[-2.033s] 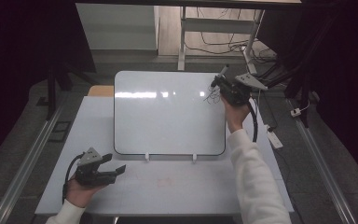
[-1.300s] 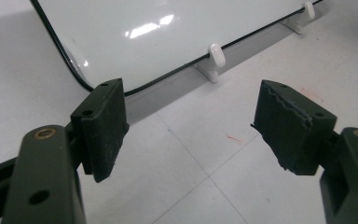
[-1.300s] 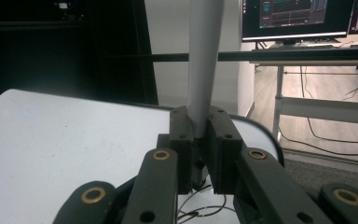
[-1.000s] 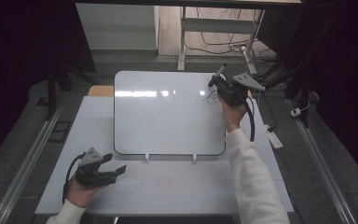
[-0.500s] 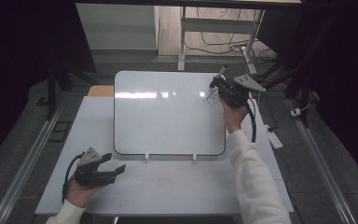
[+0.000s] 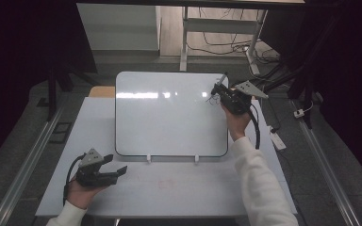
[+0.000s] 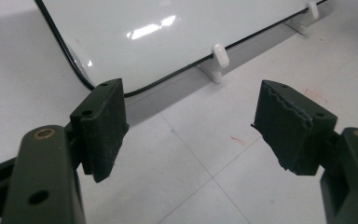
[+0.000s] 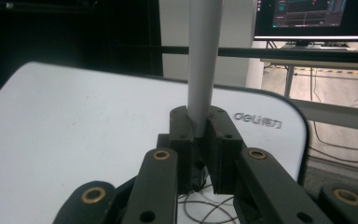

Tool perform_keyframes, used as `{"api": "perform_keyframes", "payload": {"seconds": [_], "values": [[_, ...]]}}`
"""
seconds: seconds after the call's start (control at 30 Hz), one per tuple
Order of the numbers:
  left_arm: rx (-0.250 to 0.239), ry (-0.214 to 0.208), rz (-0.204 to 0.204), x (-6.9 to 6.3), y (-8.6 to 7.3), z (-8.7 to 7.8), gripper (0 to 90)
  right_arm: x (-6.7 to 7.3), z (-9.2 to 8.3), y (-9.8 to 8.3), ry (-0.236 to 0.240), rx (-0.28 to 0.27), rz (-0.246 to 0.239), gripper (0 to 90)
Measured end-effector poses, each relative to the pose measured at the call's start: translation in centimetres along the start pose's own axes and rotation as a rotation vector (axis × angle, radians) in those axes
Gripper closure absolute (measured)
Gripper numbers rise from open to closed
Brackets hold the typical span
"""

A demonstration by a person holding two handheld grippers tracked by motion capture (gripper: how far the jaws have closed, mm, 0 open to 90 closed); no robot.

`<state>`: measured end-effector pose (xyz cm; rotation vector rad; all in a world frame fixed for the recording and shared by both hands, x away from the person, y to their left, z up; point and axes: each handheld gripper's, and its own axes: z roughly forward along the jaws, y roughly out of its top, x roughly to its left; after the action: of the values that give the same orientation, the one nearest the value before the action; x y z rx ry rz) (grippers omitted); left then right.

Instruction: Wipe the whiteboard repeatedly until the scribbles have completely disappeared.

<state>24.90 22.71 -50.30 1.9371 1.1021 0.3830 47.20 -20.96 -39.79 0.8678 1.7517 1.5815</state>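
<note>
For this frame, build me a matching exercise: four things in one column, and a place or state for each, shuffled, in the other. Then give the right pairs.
Things
1. left gripper
2. right gripper
3. whiteboard
4. scribble

Places or states
A. propped on two small white clips at its lower edge
B. shut on a grey marker
C. drawn near the board's upper right corner
D. open, holding nothing, low over the near left of the table

Pairs: 1-D, 2-B, 3-A, 4-C
</note>
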Motion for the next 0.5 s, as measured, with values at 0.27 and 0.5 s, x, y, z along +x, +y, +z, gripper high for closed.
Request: {"api": "perform_keyframes", "payload": {"seconds": [0.27, 0.5], "values": [[-0.005, 0.002, -0.003, 0.1, 0.0, -0.1, 25.8, -2.4, 0.1, 1.1, -0.078, -0.059, 0.068, 81.1], [-0.006, 0.004, 0.0, 0.0, 0.0, -0.2, 25.8, -1.0, 0.1, 0.5, -0.046, -0.037, 0.024, 81.1]]}}
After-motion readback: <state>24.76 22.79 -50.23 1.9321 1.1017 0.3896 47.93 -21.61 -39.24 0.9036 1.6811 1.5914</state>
